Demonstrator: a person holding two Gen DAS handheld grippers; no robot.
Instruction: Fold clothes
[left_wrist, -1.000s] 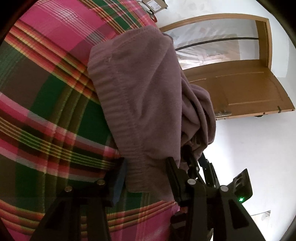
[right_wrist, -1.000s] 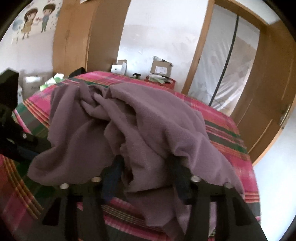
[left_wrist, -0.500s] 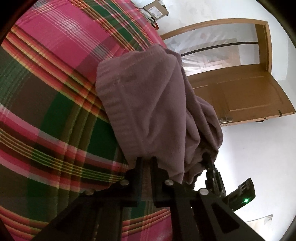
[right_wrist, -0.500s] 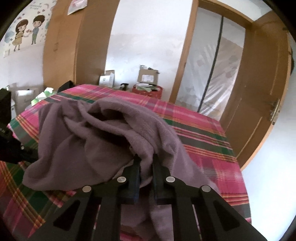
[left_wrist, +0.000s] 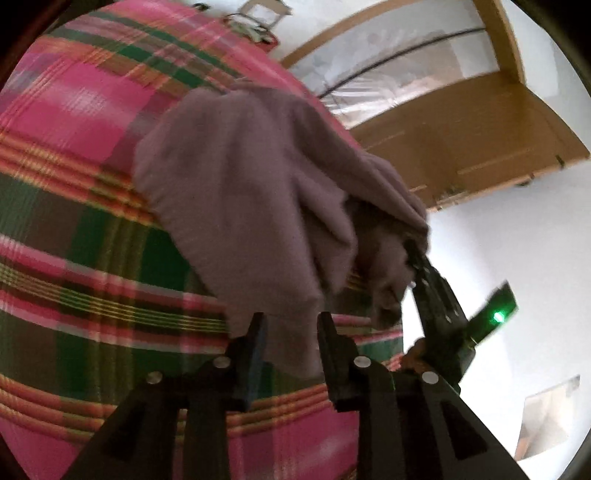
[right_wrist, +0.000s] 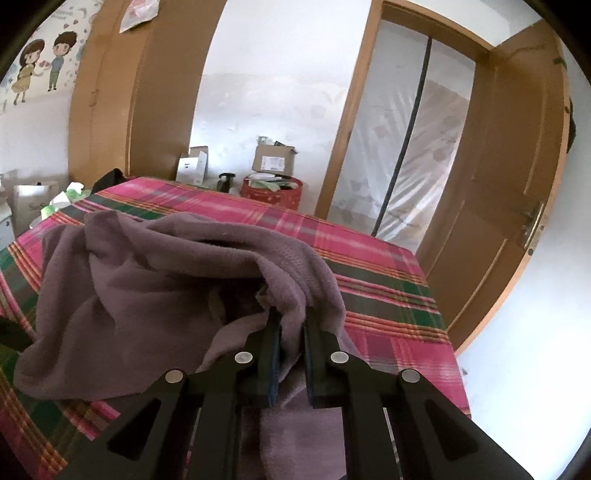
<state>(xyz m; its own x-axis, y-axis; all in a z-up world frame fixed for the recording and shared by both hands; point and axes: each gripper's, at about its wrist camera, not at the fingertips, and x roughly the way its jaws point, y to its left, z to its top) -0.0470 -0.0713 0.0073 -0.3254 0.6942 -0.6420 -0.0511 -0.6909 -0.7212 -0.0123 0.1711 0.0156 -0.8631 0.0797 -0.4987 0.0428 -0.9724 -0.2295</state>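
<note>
Garment in hand: a mauve fleece garment (right_wrist: 147, 288), rumpled, lies partly on a bed covered by a pink-and-green plaid bedspread (right_wrist: 388, 295), toward the near edge, with one portion lifted off the cloth. Right gripper (right_wrist: 291, 332) has its jaws drawn close on a thick fold of the fleece near the bedspread's near edge; fabric bunches between the pads and drapes down past them, so this one is pinching the garment. Left gripper (left_wrist: 290, 332) shows a visible gap between its jaws with a hanging flap of the fleece (left_wrist: 251, 206) running down between them; the view is motion-blurred, and whether the pads bear on the cloth I cannot tell. In the left wrist view the right tool appears at the right side, its tip buried in the fleece, with a green light showing on its body. Garment is not flat and not in a neat fold: creases run across it and a dark hollow opens under the raised part. Judgement: step in hand is taking hold of two points of the fleece to lift and spread it, or to carry one part over another; the pictures fit either. Next move calls for a sure grip at both points, then keeping the span between the tools taut so the fleece hangs or lays out without bunching. Cardboard boxes (right_wrist: 273, 158) and a red tin (right_wrist: 271, 192) stand beyond the far edge of the bed.
</note>
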